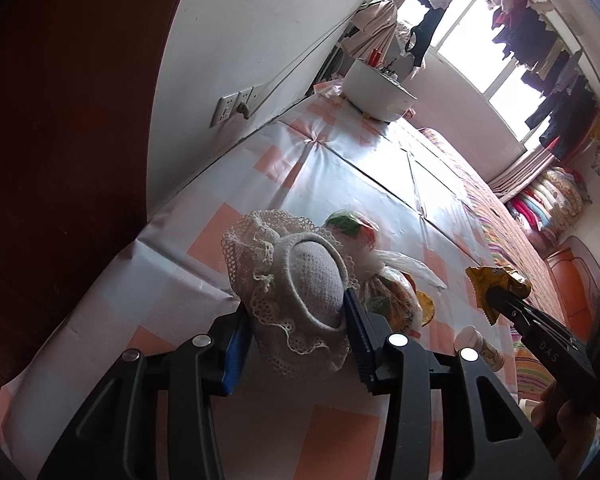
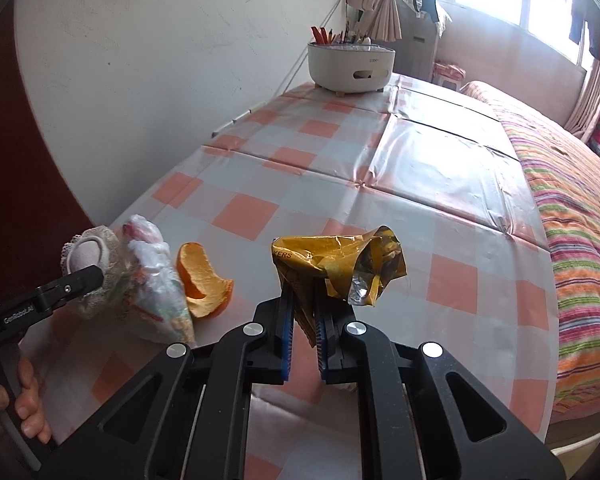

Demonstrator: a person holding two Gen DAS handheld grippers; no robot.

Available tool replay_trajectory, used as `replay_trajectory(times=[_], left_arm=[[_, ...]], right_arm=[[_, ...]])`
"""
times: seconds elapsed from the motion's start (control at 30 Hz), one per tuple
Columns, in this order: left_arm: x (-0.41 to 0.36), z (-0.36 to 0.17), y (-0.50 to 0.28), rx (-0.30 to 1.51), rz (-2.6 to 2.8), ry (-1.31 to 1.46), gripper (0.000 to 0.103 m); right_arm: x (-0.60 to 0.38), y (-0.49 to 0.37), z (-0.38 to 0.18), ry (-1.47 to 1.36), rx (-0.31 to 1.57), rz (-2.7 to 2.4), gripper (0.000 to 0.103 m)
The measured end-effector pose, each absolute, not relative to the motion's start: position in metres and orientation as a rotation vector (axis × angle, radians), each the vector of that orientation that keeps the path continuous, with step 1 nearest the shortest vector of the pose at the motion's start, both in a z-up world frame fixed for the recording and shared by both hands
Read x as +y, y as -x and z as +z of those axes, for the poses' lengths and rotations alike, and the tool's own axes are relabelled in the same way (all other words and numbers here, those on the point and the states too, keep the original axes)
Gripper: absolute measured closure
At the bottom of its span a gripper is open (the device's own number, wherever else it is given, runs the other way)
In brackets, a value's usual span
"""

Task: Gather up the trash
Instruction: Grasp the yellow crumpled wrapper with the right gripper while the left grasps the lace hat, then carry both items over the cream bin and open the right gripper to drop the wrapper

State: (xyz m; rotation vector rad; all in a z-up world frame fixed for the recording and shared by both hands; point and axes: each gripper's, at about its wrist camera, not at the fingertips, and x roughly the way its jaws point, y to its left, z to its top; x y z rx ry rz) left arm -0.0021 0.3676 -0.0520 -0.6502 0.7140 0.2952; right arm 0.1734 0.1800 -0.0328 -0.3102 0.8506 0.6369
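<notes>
Both grippers tilt downward: the left gripper (image 1: 300, 320) jaws clamp a cream lace-trimmed sock (image 1: 296, 280), the right gripper (image 2: 304, 316) jaws pinch a crumpled yellow foil wrapper (image 2: 336, 264) above the checked surface (image 2: 420, 200), an orange peel (image 2: 204, 280) left of them.

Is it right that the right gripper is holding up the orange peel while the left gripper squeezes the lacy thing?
Not quite. The right gripper is holding a crumpled yellow wrapper; the orange peel lies on the table, as the right wrist view shows. The left gripper does squeeze the lacy thing.
</notes>
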Motion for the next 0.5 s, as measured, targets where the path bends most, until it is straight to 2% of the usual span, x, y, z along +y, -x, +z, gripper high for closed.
replay_trajectory(times=[0.5], left_arm=[[0.353, -0.037, 0.012, 0.663, 0.258, 0.613, 0.061]], right_arm=[[0.154, -0.138, -0.013, 0.255, 0.783, 0.695, 0.094]])
